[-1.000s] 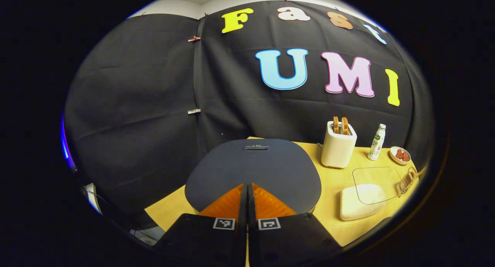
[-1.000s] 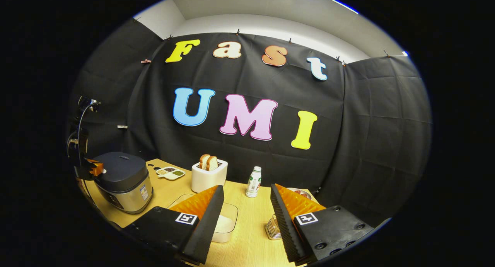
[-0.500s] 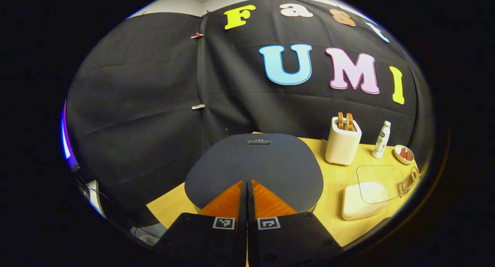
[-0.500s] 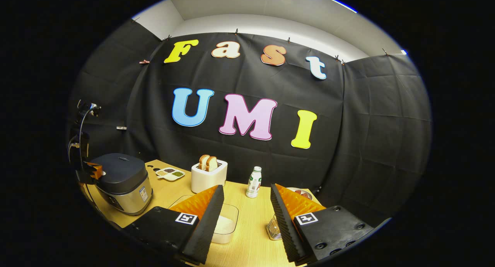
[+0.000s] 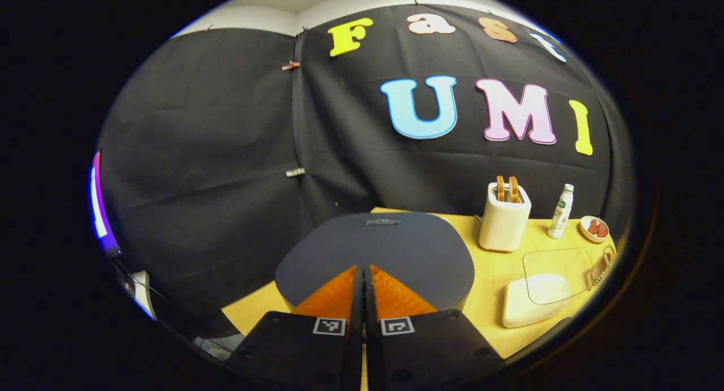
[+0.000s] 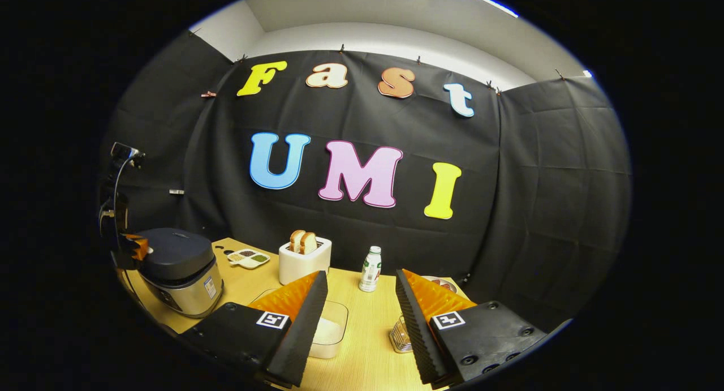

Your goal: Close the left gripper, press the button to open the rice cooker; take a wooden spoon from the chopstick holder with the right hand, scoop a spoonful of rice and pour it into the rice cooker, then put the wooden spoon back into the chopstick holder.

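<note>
The rice cooker (image 5: 376,249) has a dark lid that looks down; in the right gripper view it stands at the table's left end (image 6: 181,272). My left gripper (image 5: 363,267) is shut with nothing between its fingers, tips over the lid's front edge; in the right gripper view it sits at the cooker's front (image 6: 134,246). My right gripper (image 6: 361,275) hangs open above the table, holding nothing. Below it are a clear box of white rice (image 6: 330,329) and a wire chopstick holder (image 6: 399,335). From the left gripper view, the rice box (image 5: 537,292) and holder (image 5: 600,263) lie far right.
A white toaster (image 6: 304,259) with two bread slices stands behind the rice box, a small bottle (image 6: 370,269) to its right. A divided dish of grains (image 6: 248,258) lies behind the cooker. A small bowl (image 5: 594,228) sits at the far right. The wooden table (image 6: 362,357) ends just below my right gripper.
The left gripper dipped slightly at the cooker's front, then tilted back up, staying shut. The right gripper has hardly moved and stays open.
</note>
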Available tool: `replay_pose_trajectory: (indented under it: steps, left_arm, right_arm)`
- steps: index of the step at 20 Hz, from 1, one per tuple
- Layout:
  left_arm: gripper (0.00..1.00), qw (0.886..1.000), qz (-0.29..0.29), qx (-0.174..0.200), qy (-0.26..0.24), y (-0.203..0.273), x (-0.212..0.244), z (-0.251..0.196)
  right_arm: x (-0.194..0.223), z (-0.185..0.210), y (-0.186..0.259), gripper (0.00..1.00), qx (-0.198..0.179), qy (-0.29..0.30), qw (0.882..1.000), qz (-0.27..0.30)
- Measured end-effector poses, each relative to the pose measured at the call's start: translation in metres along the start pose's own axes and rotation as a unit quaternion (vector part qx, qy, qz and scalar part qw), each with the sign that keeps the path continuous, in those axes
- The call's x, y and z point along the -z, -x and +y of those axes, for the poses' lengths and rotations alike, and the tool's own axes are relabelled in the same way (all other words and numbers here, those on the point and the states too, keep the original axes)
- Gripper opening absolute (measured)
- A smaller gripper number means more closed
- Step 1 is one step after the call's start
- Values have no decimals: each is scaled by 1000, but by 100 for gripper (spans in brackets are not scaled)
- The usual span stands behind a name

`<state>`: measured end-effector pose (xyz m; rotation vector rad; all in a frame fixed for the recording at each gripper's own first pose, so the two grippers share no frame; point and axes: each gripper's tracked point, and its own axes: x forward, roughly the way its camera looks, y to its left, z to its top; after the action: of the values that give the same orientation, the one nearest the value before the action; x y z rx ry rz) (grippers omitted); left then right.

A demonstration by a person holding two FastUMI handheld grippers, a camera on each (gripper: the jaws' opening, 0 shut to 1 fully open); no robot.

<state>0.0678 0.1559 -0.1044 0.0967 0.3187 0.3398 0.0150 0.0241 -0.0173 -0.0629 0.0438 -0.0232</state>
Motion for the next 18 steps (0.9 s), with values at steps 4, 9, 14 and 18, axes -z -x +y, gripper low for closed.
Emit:
replay_pose_trajectory:
  steps: [4,9,14,18]
  left_arm:
    - [9,997,-79,-9,17,17,-59,0]
    - [18,994,-101,7,41,29,-97,-8]
    - [20,993,-94,25,66,36,-98,-17]
    - [34,991,-98,44,85,46,-98,-24]
  right_arm:
    - [5,-12,3,77,9,-8,1000,6]
    - [12,-29,6,77,22,-17,1000,14]
    - [40,-50,5,77,36,-32,998,44]
    - [76,-85,-3,77,57,-53,994,74]
